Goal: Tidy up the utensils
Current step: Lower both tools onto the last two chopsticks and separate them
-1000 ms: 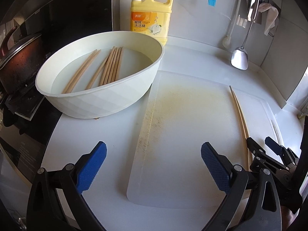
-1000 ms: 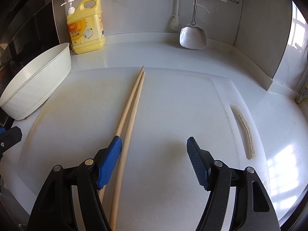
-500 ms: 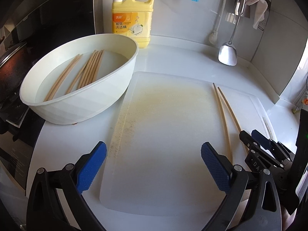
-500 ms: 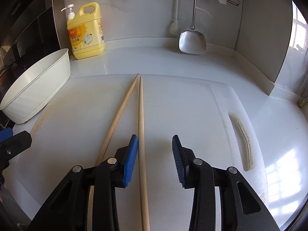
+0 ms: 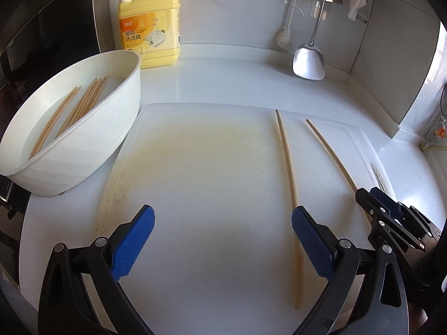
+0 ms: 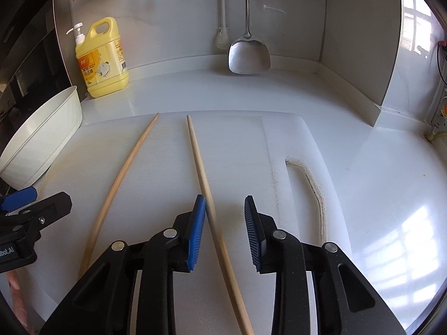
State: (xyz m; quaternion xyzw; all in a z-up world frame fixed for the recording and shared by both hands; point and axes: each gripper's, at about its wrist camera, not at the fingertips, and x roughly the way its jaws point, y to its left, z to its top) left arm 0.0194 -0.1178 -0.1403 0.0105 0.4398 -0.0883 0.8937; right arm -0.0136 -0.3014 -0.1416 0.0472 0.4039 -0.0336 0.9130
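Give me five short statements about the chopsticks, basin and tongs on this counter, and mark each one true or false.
1. Two chopsticks lie on the cutting board. True: the left chopstick and the right chopstick.
2. They lie pressed together. False: they are apart.
3. The white basin is empty. False: it holds several chopsticks.
4. The right tongs have the right chopstick between their pads. True; they have just been closing, with a gap still on one side.
5. The left tongs grip a chopstick. False: open, nothing between them.
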